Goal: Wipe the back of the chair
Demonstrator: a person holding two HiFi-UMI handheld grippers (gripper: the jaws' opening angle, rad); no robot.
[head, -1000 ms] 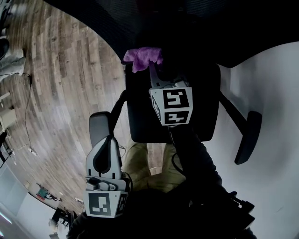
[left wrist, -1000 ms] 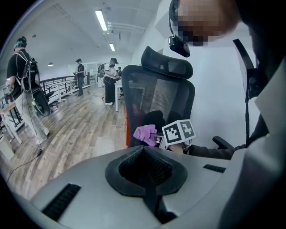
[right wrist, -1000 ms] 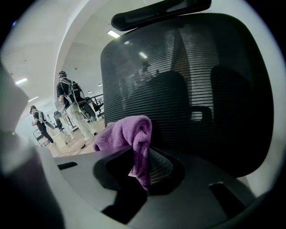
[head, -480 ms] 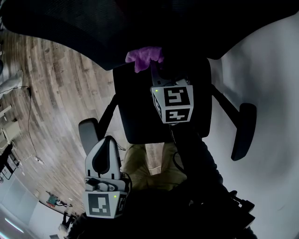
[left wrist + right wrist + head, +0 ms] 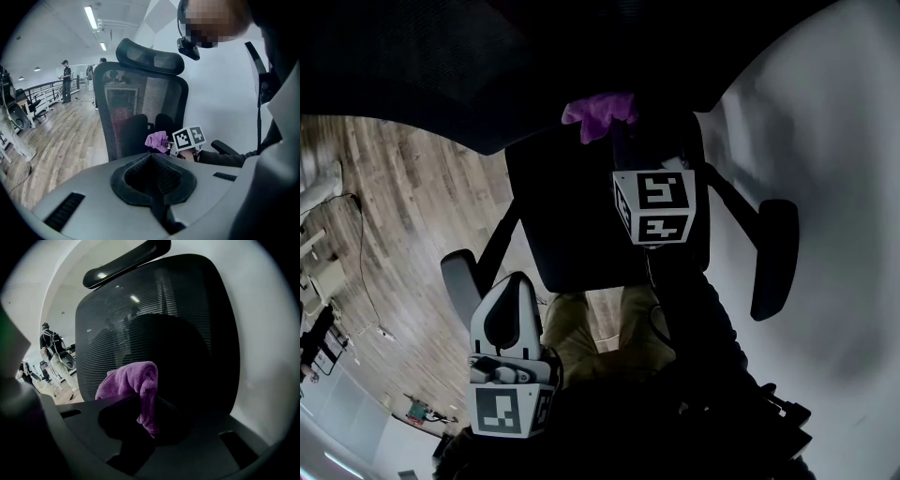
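Note:
The black mesh chair back (image 5: 441,75) fills the top of the head view, above the seat (image 5: 572,225). My right gripper (image 5: 611,131) is shut on a purple cloth (image 5: 600,111), which it holds at the lower edge of the back. In the right gripper view the cloth (image 5: 133,383) bunches over the jaws just in front of the mesh (image 5: 154,310); contact cannot be told. My left gripper (image 5: 510,298) hangs low on the left, shut and empty, apart from the chair. From it I see the chair back (image 5: 140,103), the headrest (image 5: 150,54) and the cloth (image 5: 157,139).
Two armrests (image 5: 773,258) (image 5: 459,281) stick out either side of the seat. A white wall (image 5: 834,187) runs along the right and wood flooring (image 5: 394,216) lies to the left. People stand far off in the hall (image 5: 65,79).
The chair back now fills more of the top of the head view, and the seat and armrests have slid left. The right gripper still holds the cloth, a little farther right. The left gripper has barely moved.

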